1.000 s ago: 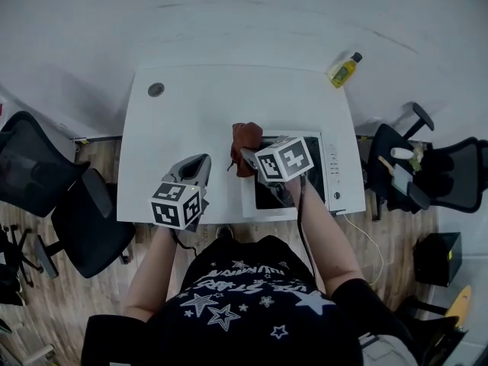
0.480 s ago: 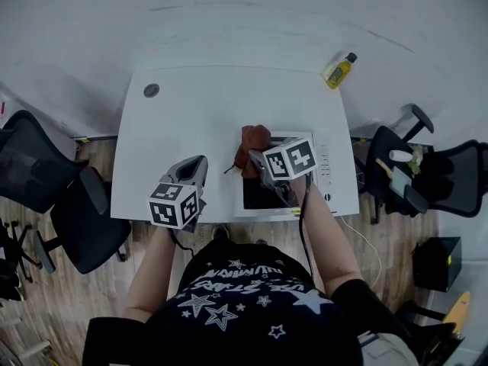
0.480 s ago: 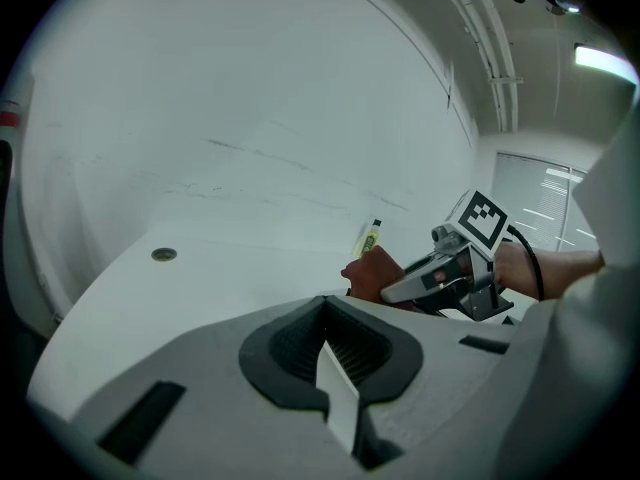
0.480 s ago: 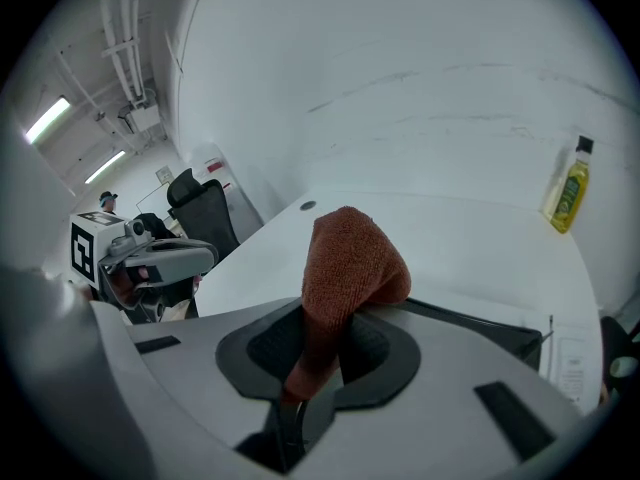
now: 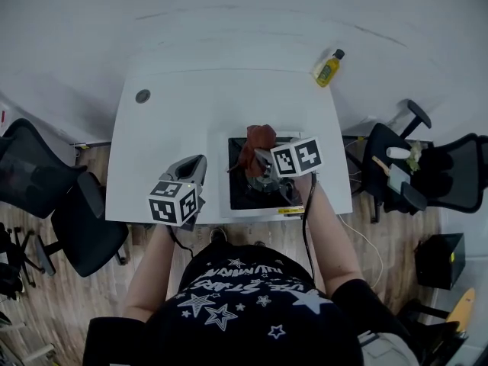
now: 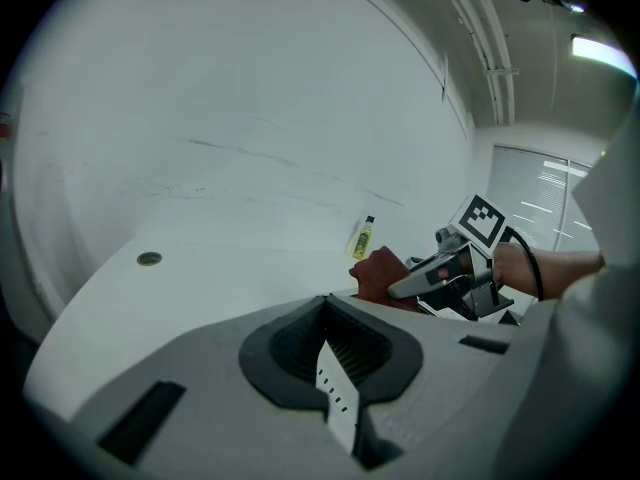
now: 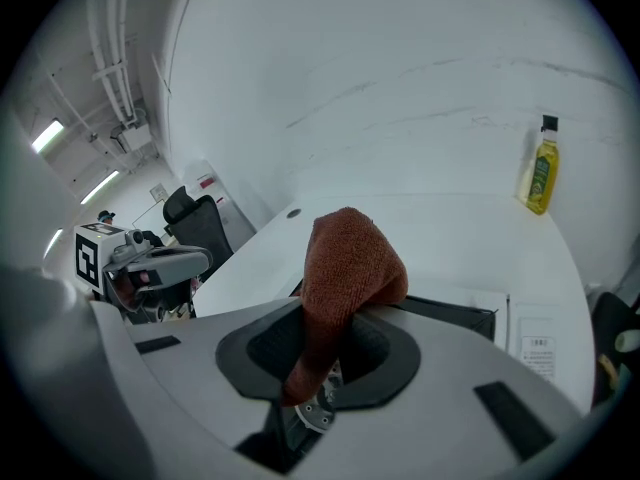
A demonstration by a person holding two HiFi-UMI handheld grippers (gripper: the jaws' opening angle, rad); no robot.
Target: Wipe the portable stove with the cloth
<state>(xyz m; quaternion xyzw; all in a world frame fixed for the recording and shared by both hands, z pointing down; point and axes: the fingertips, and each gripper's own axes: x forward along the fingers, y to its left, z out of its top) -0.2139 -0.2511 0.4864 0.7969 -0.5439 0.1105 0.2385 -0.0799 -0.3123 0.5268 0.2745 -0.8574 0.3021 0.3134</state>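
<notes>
Over the portable stove's [image 5: 238, 193] far edge, the right gripper [image 5: 256, 157] has its jaws clamped on the cloth [image 5: 260, 139], which hangs straight down toward the stove top. The left gripper [image 5: 196, 166], jaws closed and empty, hovers left of the stove above the tabletop [image 5: 168, 128], so the right is nearer

Head view looks steeply down; gripper views skim the table [image 5: 175, 128], apparently sharing the bottle [image 5: 328, 68].
</notes>
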